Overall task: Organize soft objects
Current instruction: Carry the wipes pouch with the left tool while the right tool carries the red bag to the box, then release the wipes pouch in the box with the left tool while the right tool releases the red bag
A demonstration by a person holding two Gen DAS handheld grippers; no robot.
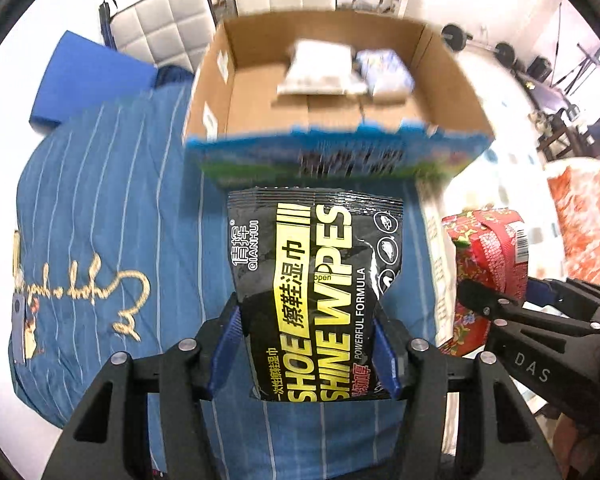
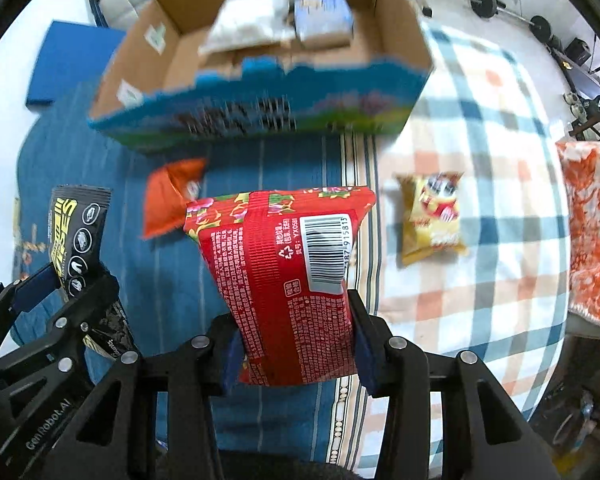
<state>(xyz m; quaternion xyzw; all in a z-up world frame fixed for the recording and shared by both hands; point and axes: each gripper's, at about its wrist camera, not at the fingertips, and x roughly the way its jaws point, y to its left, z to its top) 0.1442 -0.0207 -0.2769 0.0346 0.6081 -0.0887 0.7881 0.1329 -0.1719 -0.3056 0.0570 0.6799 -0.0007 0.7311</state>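
While the left gripper (image 1: 312,354) clamped its blue pads on the lower part of a black wipes pack (image 1: 314,280), the pack stood up past the fingertips, short of the open box (image 1: 456,80) ahead. Off to its right, the right gripper (image 2: 296,344) pinched a red packet (image 2: 280,280) the same way, barcode facing the camera. Beyond those fingers, an orange bag (image 2: 168,200) lay on the blue cloth (image 2: 148,280) before the box; a yellow bag (image 2: 432,216) lay to their right on the plaid sheet (image 2: 500,120). Two pale packs (image 2: 284,20) sat inside the box.
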